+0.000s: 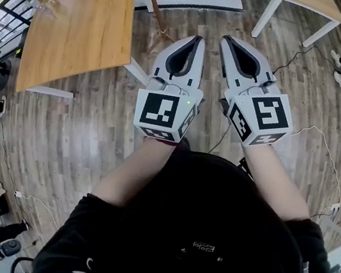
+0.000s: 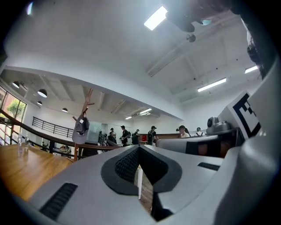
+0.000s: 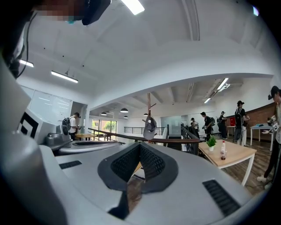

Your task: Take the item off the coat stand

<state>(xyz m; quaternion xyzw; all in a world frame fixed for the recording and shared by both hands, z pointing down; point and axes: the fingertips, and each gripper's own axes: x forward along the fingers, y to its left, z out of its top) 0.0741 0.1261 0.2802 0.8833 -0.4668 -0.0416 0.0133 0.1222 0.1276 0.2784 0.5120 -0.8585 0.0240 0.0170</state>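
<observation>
Head view showed the left gripper (image 1: 196,40) and the right gripper (image 1: 226,39), both white with black pads and a marker cube, held side by side at centre frame above the grey wood-plank floor (image 1: 60,140). Each pair of jaws was shut, pad against pad, with nothing between them. The left and right gripper views confirmed this: the tips of the left gripper (image 2: 138,147) and of the right gripper (image 3: 140,144) met at a closed point, and only floor showed below.

The task's item, a grey peaked cap (image 2: 81,129), hung from an upper peg of a slender brown wooden coat stand (image 2: 87,104) at the middle left of the left gripper view. In the right gripper view the same cap (image 3: 150,124) and stand (image 3: 149,102) sat just above centre, directly over the closed tips. In both views the cap appeared far off and well apart from either gripper. The head view did not show the stand.

A bare wooden table (image 1: 80,20) occupied the upper left of the head view. People stood in the background.

Assessment: no part of the task was done. The approach, the opening of a gripper, the grip on the cap and the lift clear of the peg all remained.
</observation>
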